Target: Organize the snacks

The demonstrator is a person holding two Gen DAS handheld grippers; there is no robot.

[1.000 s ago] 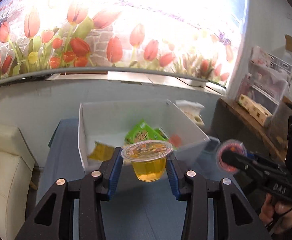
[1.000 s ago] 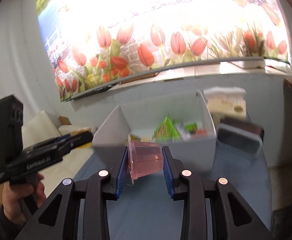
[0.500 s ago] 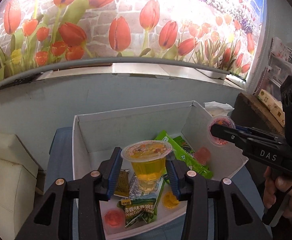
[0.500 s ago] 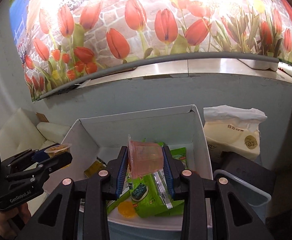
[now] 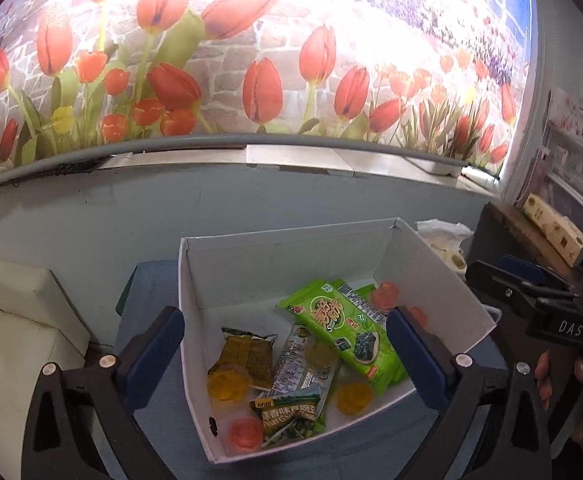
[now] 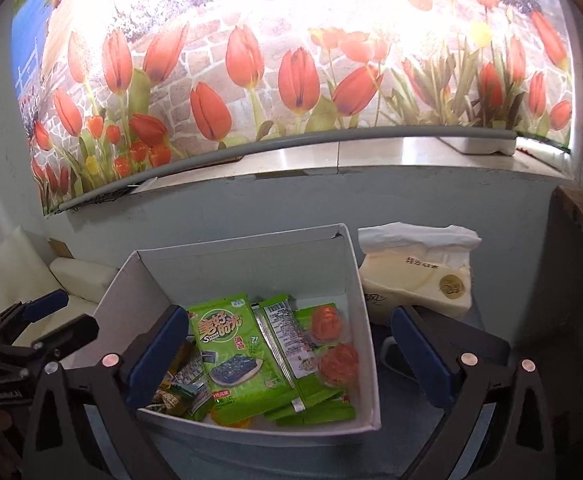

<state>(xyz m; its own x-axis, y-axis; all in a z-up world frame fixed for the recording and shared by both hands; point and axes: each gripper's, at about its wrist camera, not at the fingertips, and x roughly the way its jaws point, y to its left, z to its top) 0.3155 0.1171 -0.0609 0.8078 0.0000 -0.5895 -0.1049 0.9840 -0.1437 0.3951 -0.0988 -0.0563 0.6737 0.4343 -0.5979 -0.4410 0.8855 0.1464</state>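
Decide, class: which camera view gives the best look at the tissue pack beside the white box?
The right wrist view: the tissue pack shows nearly whole, right of the white box. The left wrist view catches only a sliver behind the box's far corner.

Below the left gripper (image 5: 283, 354), one orange jelly cup (image 5: 387, 294) at the far side of the white box (image 5: 251, 264) is partly hidden behind the green seaweed pack (image 5: 343, 332), and a second reddish cup just right of it is mostly covered by the right blue pad. In the right wrist view, the left pad of the right gripper (image 6: 287, 354) hides part of the small packets (image 6: 179, 384) at the box's left. A yellow cup (image 6: 233, 423) at the near wall shows only its edge. The tissue pack's (image 6: 419, 276) print is too small to read.
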